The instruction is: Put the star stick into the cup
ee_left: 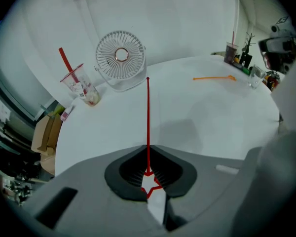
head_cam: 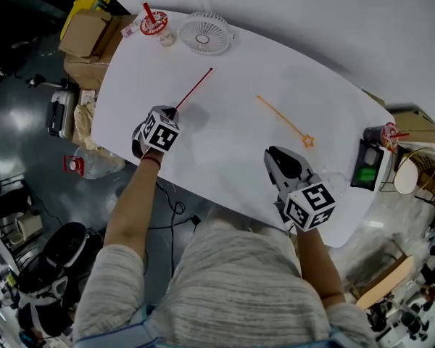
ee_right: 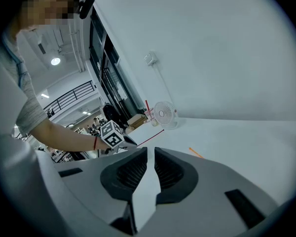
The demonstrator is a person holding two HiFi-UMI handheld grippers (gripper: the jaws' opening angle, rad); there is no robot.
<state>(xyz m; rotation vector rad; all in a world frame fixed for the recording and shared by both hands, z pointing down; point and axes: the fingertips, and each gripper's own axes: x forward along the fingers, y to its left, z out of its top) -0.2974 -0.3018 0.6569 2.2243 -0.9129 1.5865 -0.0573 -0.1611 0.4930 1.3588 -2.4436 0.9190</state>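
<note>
Left tongs [ee_left: 148, 157] pinch the red star stick [ee_left: 148, 117] at its star end; its shaft points toward the fan [ee_left: 120, 58] and the cup [ee_left: 82, 89] at the white worktop's [ee_left: 212, 122] far edge. Right tongs [ee_right: 151, 157] stand slightly apart, empty, near 1 orange star stick [head_cam: 283, 119].

On the worktop [head_cam: 239, 158], the cup [head_cam: 156, 26] and the fan [head_cam: 203, 33] stand side by side at the far left corner, the cup to the left. The left tongs [head_cam: 172, 112] are over the near left part, with the star end of the star stick [head_cam: 194, 89] between them and its shaft pointing toward the fan. A second stick [head_cam: 283, 119] lies right of centre, beyond the right tongs [head_cam: 275, 154]. Another cup [head_cam: 380, 135] stands at the right edge.
</note>
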